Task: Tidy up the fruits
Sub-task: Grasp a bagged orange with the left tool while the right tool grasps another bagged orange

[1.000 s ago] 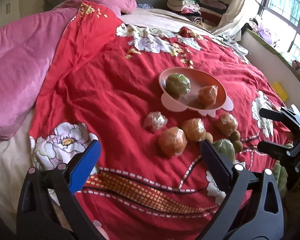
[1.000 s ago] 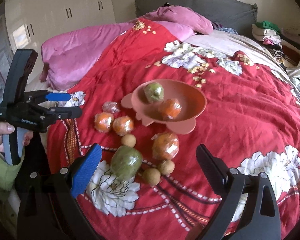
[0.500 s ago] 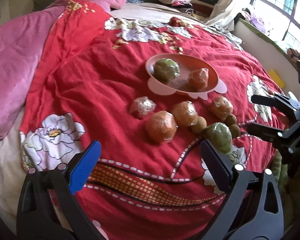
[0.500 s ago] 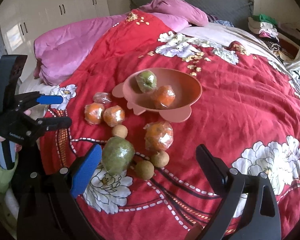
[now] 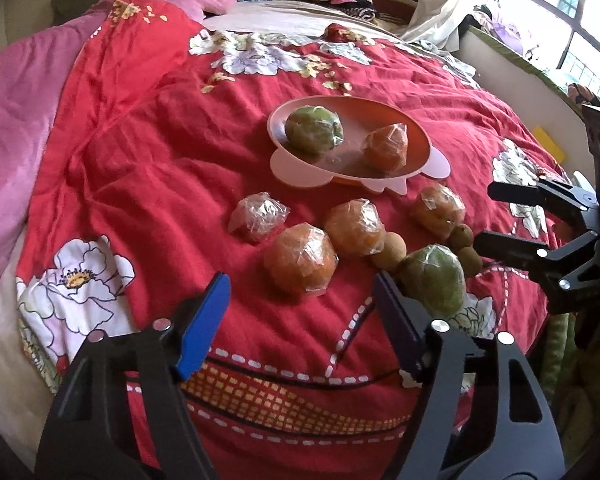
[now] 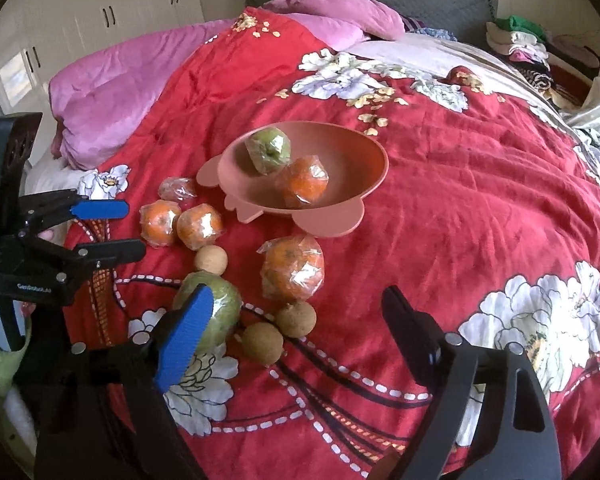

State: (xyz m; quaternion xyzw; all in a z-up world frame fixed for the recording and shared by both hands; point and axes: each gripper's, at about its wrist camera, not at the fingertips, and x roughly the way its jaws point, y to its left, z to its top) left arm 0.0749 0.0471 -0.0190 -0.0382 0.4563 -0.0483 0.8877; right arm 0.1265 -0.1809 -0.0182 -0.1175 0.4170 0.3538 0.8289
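Fruit lot, loose on red quilt [image 5: 148, 168] before pink bowl [image 5: 416, 136]: left gripper [image 5: 300, 304] and right gripper [image 6: 296, 312], both empty with jaws just narrowed, are aimed at wrapped orange [image 5: 300, 258] and green fruit [image 6: 216, 308]; slippage on film wrap or scattering of neighbouring longans [image 6: 298, 318] is judged possible.

Wrapped oranges [image 5: 300, 258], a green fruit [image 6: 210, 312] and small brown fruits [image 6: 262, 342] crowd the bedspread [image 6: 480, 200] before the bowl [image 6: 364, 176]; its right side lies bare.

Pink quilt [image 6: 132, 92] beside red floral bedspread [image 6: 480, 200].
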